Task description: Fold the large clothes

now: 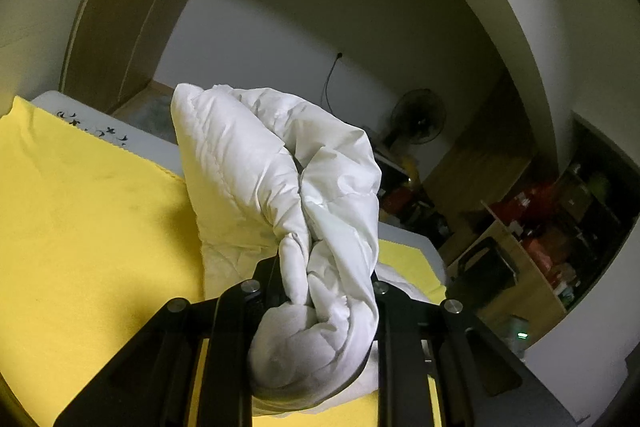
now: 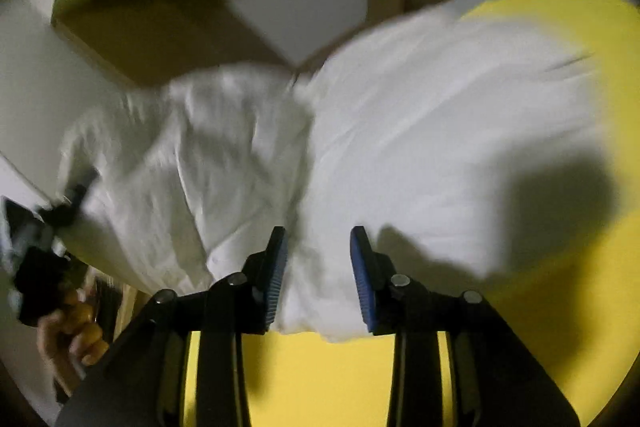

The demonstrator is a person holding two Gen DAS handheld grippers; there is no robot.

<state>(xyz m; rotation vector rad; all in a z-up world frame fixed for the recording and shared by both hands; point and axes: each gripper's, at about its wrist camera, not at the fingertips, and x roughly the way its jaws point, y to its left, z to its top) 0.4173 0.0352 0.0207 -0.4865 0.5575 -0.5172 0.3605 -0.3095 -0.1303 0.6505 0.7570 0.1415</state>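
Note:
A white padded garment [image 1: 280, 171] is bunched up and lifted in the left wrist view. My left gripper [image 1: 320, 287] is shut on a thick roll of its fabric, held above the yellow cloth [image 1: 80, 227]. In the right wrist view the same white garment [image 2: 400, 131] lies spread over the yellow cloth [image 2: 560, 267], its left part raised and blurred. My right gripper [image 2: 319, 267] is open, its blue pads [image 2: 276, 279] on either side of the garment's near edge without closing on it. The left gripper [image 2: 60, 215] shows at far left, held by a hand.
The yellow cloth covers a white table [image 1: 132, 139] with a dark pattern. Behind stand a fan [image 1: 418, 123], a wooden door [image 1: 132, 27] and cluttered shelves [image 1: 540, 227]. The table's right edge [image 1: 432, 247] is near the left gripper.

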